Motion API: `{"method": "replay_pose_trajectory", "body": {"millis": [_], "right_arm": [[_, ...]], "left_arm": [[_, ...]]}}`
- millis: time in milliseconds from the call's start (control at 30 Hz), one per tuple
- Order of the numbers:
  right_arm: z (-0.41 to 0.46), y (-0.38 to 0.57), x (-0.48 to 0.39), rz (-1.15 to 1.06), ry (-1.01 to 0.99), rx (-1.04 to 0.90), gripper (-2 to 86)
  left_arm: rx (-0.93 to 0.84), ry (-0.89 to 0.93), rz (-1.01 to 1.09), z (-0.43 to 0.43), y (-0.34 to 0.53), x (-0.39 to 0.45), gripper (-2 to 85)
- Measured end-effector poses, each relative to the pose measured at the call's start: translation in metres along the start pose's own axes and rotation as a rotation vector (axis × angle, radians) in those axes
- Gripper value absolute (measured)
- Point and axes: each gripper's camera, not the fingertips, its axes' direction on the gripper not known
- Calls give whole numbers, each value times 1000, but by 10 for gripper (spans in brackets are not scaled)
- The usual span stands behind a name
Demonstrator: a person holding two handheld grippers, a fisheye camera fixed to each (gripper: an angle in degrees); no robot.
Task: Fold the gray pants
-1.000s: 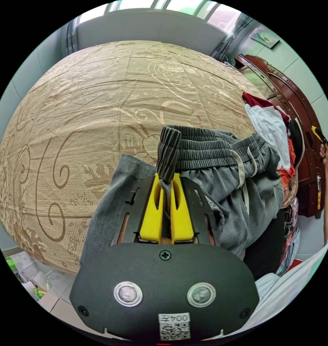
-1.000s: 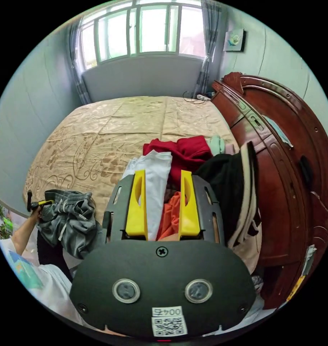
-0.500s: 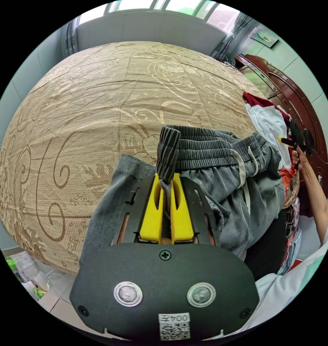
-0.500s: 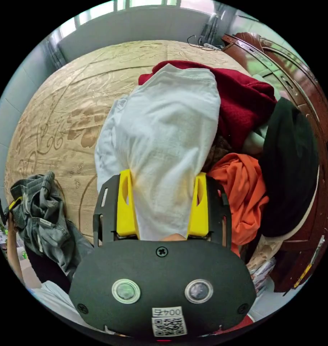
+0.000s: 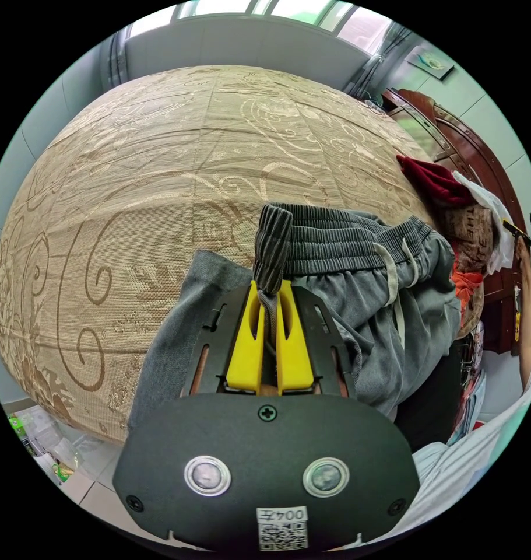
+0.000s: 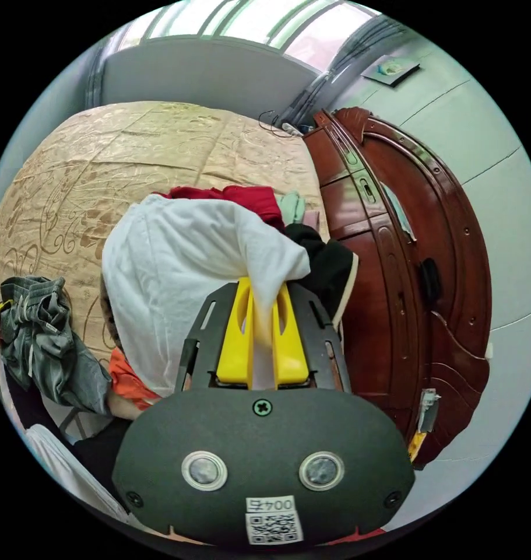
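The gray pants [image 5: 358,291] lie bunched at the near edge of the bed, ribbed waistband and pale drawstring uppermost. My left gripper [image 5: 269,291] is shut on a fold of the waistband, both yellow jaws pressing it. In the right gripper view the same pants [image 6: 38,338] hang over the bed edge at far left. My right gripper [image 6: 263,291] is shut on a white garment [image 6: 178,274] and holds it lifted above the clothes pile. In the left gripper view the right gripper [image 5: 519,230] appears small at far right with the white garment [image 5: 489,219] in it.
A beige patterned bedspread [image 5: 160,163] covers the bed. The clothes pile holds a dark red garment [image 6: 236,195], a black one [image 6: 329,262] and an orange one [image 6: 125,379]. A dark wooden headboard [image 6: 405,245] stands beside it. A person's arm [image 5: 530,315] shows at right.
My right gripper has shut on the white garment and raised it off the pile, uncovering the red and brown clothes beneath. The left gripper and the pants have stayed put.
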Motion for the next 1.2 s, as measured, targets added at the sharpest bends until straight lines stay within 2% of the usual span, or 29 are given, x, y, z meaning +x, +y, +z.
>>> {"method": "replay_pose_trajectory", "body": {"millis": [67, 167, 200, 267, 333, 467, 500, 600, 733, 767, 833, 900, 967, 1033, 1067, 1100, 1167, 1200], "right_arm": [[32, 1, -4, -7, 39, -55, 53], [102, 25, -66, -100, 144, -138, 61], [109, 42, -88, -88, 239, -68, 62], [102, 58, -99, -59, 258, 1, 64], [79, 71, -82, 16, 165, 54, 78], [25, 140, -18, 265, -225, 227, 153], [24, 164, -21, 277, -339, 235, 172], [55, 218, -70, 270, -483, 159, 224], [120, 248, -134, 359, -550, 54, 265], [138, 244, -151, 384, -583, 33, 262], [162, 230, -175, 365, -482, -31, 233], [173, 210, -190, 180, -294, -75, 107], [171, 205, -168, 151, -173, -50, 67], [180, 208, -131, 188, -74, -37, 63], [194, 212, -113, 173, -90, -24, 64], [215, 215, -102, 154, -213, -60, 69], [241, 214, -96, 144, -352, -201, 82], [233, 215, -95, 123, -342, -185, 91]], "left_arm": [[1, -5, 3, 1, 0, 1, 51], [5, -16, 5, 1, -1, 2, 51], [7, -19, 4, 2, -1, 2, 51], [3, -19, 4, 2, -2, 1, 51], [-7, -16, 9, 3, -5, 0, 52], [-14, -12, 16, 4, -9, -2, 53], [-10, -9, 15, 4, -9, -3, 53], [7, 6, 0, 4, -8, -7, 53], [8, -13, -5, 3, -11, -7, 52], [5, -19, -3, 3, -12, -7, 52], [-3, -32, -2, 3, -16, -7, 52], [-5, -36, -7, 2, -18, -8, 52], [-7, -38, -8, 2, -20, -10, 52], [-7, -40, -7, 1, -23, -12, 52], [-6, -40, -7, 1, -24, -13, 52], [-5, -36, -11, 2, -25, -16, 51], [-5, -29, -16, 3, -28, -19, 51], [-7, -28, -16, 2, -30, -21, 51]]}}
